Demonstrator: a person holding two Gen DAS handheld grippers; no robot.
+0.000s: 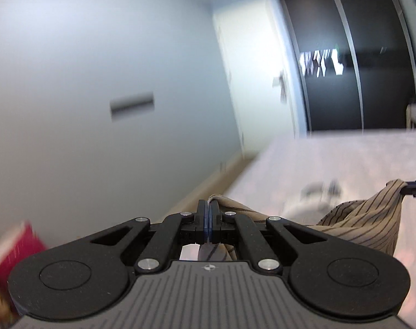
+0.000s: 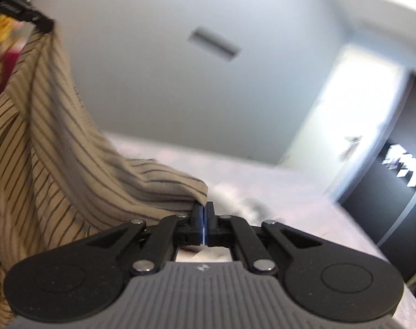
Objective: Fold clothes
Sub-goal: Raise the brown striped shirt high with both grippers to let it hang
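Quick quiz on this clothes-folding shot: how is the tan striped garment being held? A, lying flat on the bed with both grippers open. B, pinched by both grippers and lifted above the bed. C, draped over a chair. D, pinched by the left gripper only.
B: the left gripper and right gripper are each shut on an edge of the striped garment, which hangs between them above the bed.

Bed [image 1: 345,159] with pale cover, one small heap on it.

Left wrist view: the bed fills the lower right of the frame, its cover a light pinkish white with a faint pattern, blurred. Its far edge runs along the dark wardrobe doors [image 1: 353,60]; its left edge slants down beside a strip of tan floor [image 1: 208,183] along the wall. A small grey-and-white crumpled item [image 1: 315,194] lies on the cover, right of centre, too blurred to identify. Right wrist view: the same cover spans mid-frame, the blurred heap [image 2: 246,203] just above centre.
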